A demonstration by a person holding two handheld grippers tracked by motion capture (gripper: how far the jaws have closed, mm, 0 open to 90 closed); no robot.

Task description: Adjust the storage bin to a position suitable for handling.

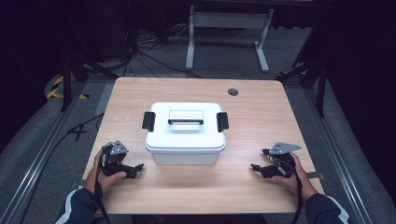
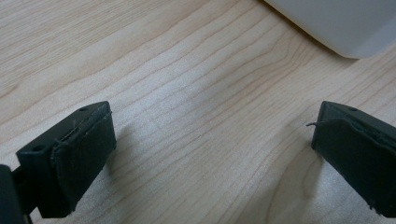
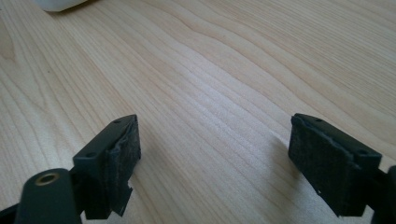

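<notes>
I've got the white lidded box sitting mid-table, lid on w/ both black latches (handle flat on top). Left gripper rests near its front-left corner, jaws wide apart, nothing btwn them. Right gripper lies well off to the box's right, jaws spread too, empty.

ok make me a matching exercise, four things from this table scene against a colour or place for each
Things:
1. storage box
2. box latches
3. left gripper
4. cable hole

Descriptions:
A. far right part of the table
B. white, at the table's middle
C. black, one at each end of the lid
D. open, near the box's left front corner

Pairs: 1-B, 2-C, 3-D, 4-A
</notes>
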